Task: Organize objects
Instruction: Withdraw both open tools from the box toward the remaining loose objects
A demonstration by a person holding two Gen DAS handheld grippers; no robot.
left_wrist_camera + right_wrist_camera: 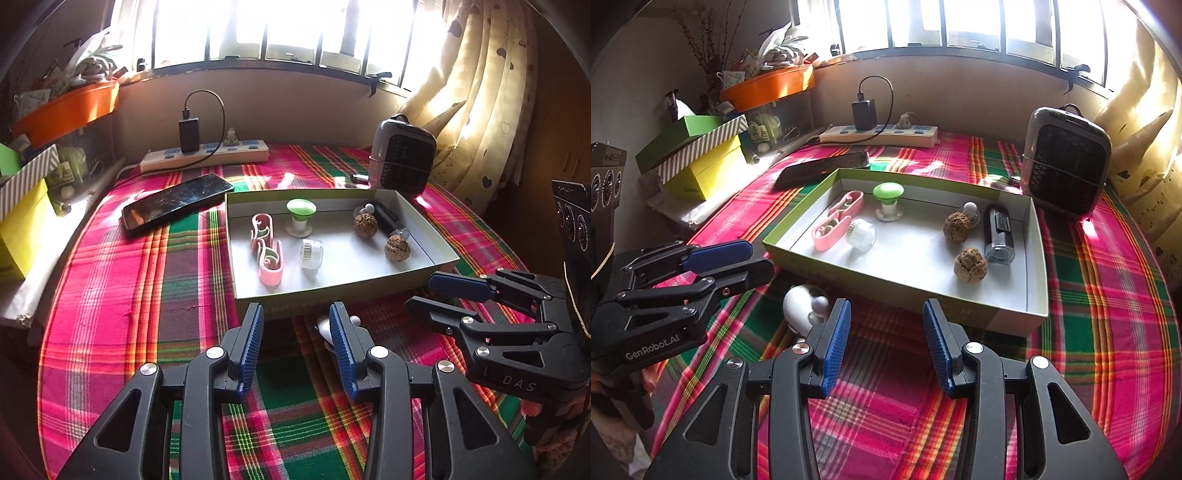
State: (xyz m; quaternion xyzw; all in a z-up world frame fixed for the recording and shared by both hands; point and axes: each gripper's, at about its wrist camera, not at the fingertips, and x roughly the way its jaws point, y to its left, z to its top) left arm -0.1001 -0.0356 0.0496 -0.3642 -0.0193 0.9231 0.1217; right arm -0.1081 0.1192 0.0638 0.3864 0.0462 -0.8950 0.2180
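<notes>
A shallow green box (332, 295) (886, 291) with a white inside lies on the plaid cloth. It holds two pink clips (267, 251) (836, 221), a green-topped knob (300, 216) (888, 201), a small white cap (311, 253) (860, 234), two walnuts (397, 248) (969, 266) and a dark tube (999, 234). A white rounded object (322, 326) (801, 306) lies on the cloth before the box's front wall. My left gripper (297, 347) (761, 256) is open with nothing between its pads, just left of that object. My right gripper (886, 347) (421, 293) is open and holds nothing, in front of the box.
A phone (177, 201) (820, 168) lies behind the box's left corner, with a power strip (207, 155) (879, 134) at the wall. A small heater (402, 162) (1067, 166) stands at the back right. Stacked boxes (701, 162) and an orange tray (66, 110) crowd the left side.
</notes>
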